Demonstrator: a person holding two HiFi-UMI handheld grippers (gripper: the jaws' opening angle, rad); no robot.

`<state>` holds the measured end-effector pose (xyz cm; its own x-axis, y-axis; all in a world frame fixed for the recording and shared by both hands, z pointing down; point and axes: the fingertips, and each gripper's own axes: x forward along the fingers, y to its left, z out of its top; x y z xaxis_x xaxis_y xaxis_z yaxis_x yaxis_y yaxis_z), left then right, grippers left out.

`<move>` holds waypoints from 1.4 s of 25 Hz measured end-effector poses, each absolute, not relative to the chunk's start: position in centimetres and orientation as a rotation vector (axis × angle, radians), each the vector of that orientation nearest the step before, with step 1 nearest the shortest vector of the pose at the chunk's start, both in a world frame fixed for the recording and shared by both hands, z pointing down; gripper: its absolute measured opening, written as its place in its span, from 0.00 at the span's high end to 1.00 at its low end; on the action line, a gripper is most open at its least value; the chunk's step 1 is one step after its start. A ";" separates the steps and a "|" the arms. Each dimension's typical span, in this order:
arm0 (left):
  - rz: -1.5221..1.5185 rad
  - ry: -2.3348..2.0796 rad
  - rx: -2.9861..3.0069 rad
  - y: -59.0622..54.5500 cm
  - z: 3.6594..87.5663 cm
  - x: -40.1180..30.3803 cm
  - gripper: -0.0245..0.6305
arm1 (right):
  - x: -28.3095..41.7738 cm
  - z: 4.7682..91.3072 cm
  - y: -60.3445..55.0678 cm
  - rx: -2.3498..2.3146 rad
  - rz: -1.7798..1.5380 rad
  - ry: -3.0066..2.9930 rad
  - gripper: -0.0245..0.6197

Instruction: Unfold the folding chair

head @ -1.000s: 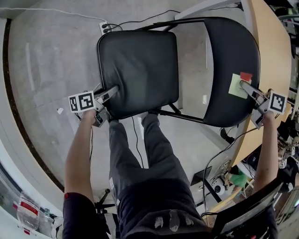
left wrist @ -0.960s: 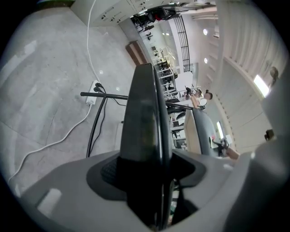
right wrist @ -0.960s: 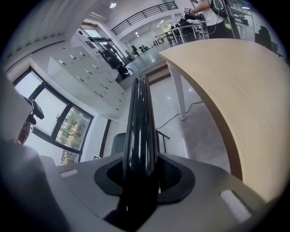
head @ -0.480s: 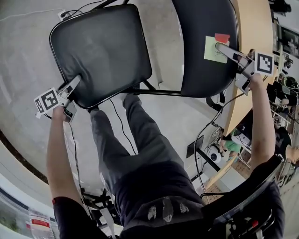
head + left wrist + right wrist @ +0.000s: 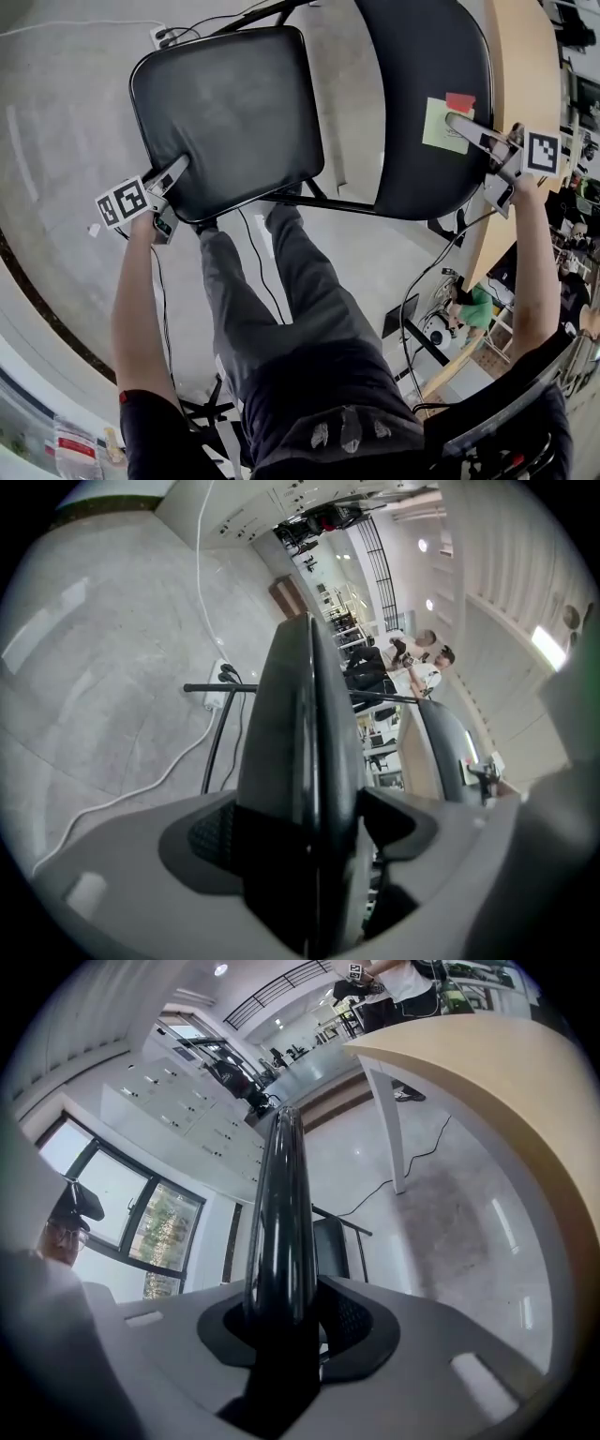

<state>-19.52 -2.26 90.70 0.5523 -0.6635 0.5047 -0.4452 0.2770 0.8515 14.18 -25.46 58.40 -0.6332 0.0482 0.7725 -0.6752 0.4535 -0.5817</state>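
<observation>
Folding chair (image 5: 300, 103) is seen unfolded over concrete floor (image 5: 66, 112), beside wooden table (image 5: 525, 66). Seat (image 5: 220, 108) corner is straddled by left gripper (image 5: 176, 172), jaws just opened, grip loosened. Backrest (image 5: 422, 66) rim is clamped by right gripper (image 5: 459, 122), jaws just tightened, beside green sticky note (image 5: 441, 127).

Your head view looks steeply down from above, over your own legs (image 5: 309, 309), onto the folding chair's seat (image 5: 225, 122) and backrest (image 5: 422, 103). The left gripper view sits tight against that seat (image 5: 300, 761), edge-on, facing along it toward the backrest (image 5: 455, 752). The right gripper view hugs the backrest rim (image 5: 281, 1222), looking past it at the floor (image 5: 450, 1222) and the wooden table (image 5: 497, 1091).
</observation>
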 end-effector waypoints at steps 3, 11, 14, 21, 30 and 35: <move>-0.165 -1.099 1.337 -2.2 91.2 -20.0 0.36 | 13.2 58.0 -25.1 0.504 1.223 -1.955 0.80; -0.151 -1.132 1.333 -2.1 91.3 -20.9 0.30 | 13.2 57.8 -25.2 0.569 1.144 -1.947 0.79; -0.116 -1.218 1.274 -0.8 90.7 -22.7 0.30 | 12.3 57.7 -24.9 0.542 1.135 -1.984 0.74; -0.095 -1.351 1.307 -1.4 81.6 -29.8 0.30 | 13.5 54.5 -25.9 0.742 0.864 -1.929 0.46; -0.100 -1.443 1.577 -6.8 62.8 -32.1 0.46 | 12.0 42.4 -26.2 0.950 0.542 -2.143 0.69; -0.142 -1.461 1.815 -8.4 50.0 -27.8 0.96 | 8.6 36.5 -21.4 0.855 0.557 -2.337 0.96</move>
<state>-27.81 -8.41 49.95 0.3312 -0.8671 0.3722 -0.7790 -0.0286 0.6264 8.60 -21.38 36.48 -0.6244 -0.4408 0.6448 -0.6842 0.7069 -0.1794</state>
